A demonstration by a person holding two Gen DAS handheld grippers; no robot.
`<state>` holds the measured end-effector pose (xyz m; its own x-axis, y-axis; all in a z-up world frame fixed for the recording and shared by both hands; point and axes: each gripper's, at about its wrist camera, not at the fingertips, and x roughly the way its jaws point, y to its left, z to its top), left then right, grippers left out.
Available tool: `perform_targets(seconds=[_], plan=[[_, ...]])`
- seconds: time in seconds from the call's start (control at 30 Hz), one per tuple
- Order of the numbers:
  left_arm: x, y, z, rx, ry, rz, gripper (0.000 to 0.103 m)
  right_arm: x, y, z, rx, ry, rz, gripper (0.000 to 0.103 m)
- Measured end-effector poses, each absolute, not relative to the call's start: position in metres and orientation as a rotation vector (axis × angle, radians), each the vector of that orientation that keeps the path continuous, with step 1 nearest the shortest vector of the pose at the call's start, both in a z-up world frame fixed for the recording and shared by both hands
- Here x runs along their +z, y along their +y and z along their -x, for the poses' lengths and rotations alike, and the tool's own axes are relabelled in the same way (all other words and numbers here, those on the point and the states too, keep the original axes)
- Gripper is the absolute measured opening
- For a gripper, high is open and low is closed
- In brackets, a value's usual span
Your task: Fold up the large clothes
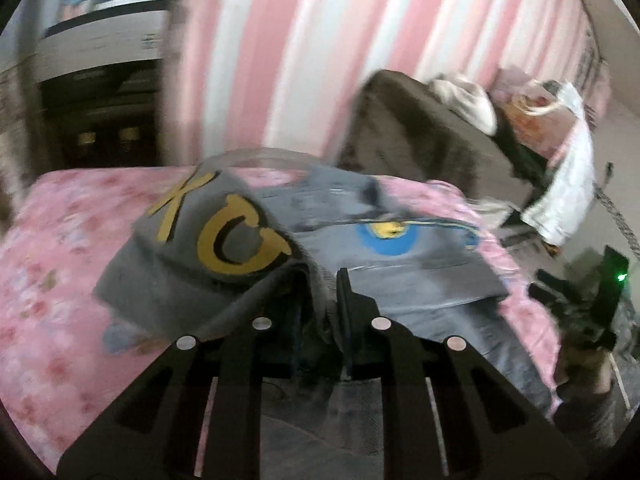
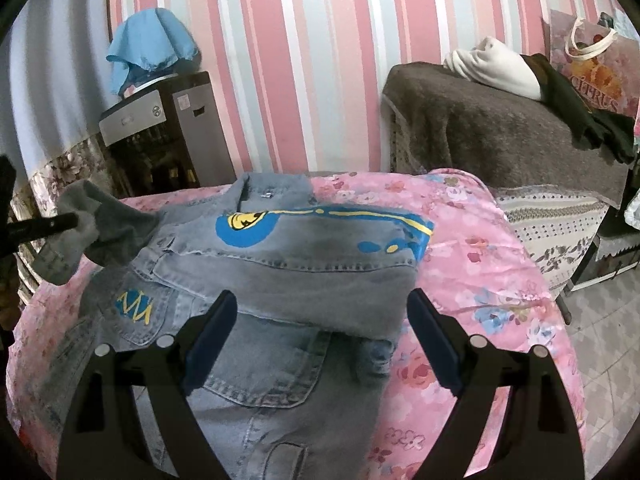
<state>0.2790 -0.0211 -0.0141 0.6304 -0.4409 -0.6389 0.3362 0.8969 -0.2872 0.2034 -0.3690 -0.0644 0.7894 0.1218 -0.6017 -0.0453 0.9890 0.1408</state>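
Denim, grey-blue, stiff-looking w/ thick seams: the jacket [image 2: 288, 264] fills the lower centre of the right wrist view, spread on the pink floral cover [image 2: 500, 280].

Nearest in that view, the right gripper [image 2: 322, 320] hangs just above the jacket's middle, jaws wide apart, nothing between them.

In the left wrist view the left gripper [image 1: 320, 280] sits at bottom centre, clenched on a bunched fold of the jacket's sleeve [image 1: 224, 240] w/ gold lettering draped over the fingers. The right wrist view shows that sleeve lifted off the cover at mid left.

Further back, blue-and-yellow print runs across the jacket's folded upper part, collar toward the top centre.

Beyond the bed edge: a dark cabinet [image 2: 160, 132] at upper left w/ a blue cloth [image 2: 152, 44] on top, a brown blanket [image 2: 500, 132] at upper right, striped pink wall [image 2: 300, 60] behind.

Handling, as a guess: heavy for cloth, holds creases, won't slip much on the cover, not fragile. Best taken at hems, cuffs or shoulder seams, where layers are thick; a pinch mid-panel would prob. just tent the fabric.
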Motion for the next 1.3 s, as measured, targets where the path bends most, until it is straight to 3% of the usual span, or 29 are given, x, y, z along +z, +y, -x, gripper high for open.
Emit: perform_targets(seconds=[0.13, 0.2, 0.27, 0.33, 0.4, 0.43, 0.8, 1.2, 1.23, 1.3], plan=[[-0.022, -0.080, -0.299, -0.537, 0.811, 0.149, 0.015, -0.067, -0.383, -0.207, 0.074, 0.658, -0.141, 0.087], [-0.033, -0.104, -0.308, -0.569, 0.837, 0.148, 0.023, -0.068, -0.389, -0.208, 0.064, 0.662, -0.147, 0.087], [-0.048, -0.124, -0.313, -0.570, 0.865, 0.138, 0.040, -0.069, -0.394, -0.209, 0.057, 0.666, -0.146, 0.087], [-0.057, -0.133, -0.310, -0.564, 0.864, 0.132, 0.074, -0.070, -0.399, -0.209, 0.051, 0.668, -0.146, 0.087], [-0.059, -0.133, -0.304, -0.527, 0.826, 0.126, 0.097, -0.070, -0.402, -0.209, 0.040, 0.671, -0.147, 0.087], [-0.057, -0.131, -0.298, -0.517, 0.798, 0.131, 0.100, -0.071, -0.403, -0.208, 0.040, 0.673, -0.148, 0.087], [-0.028, -0.027, -0.278, -0.371, 0.663, 0.150, 0.100, -0.060, -0.351, -0.203, 0.174, 0.702, -0.142, 0.088], [-0.078, 0.055, -0.342, -0.126, 0.696, 0.136, 0.100, -0.107, -0.280, -0.244, 0.238, 0.822, -0.158, 0.086], [-0.081, 0.055, -0.343, -0.125, 0.697, 0.137, 0.100, -0.112, -0.278, -0.246, 0.227, 0.824, -0.175, 0.085], [-0.085, 0.054, -0.345, -0.130, 0.696, 0.145, 0.100, -0.117, -0.276, -0.249, 0.231, 0.818, -0.198, 0.069]])
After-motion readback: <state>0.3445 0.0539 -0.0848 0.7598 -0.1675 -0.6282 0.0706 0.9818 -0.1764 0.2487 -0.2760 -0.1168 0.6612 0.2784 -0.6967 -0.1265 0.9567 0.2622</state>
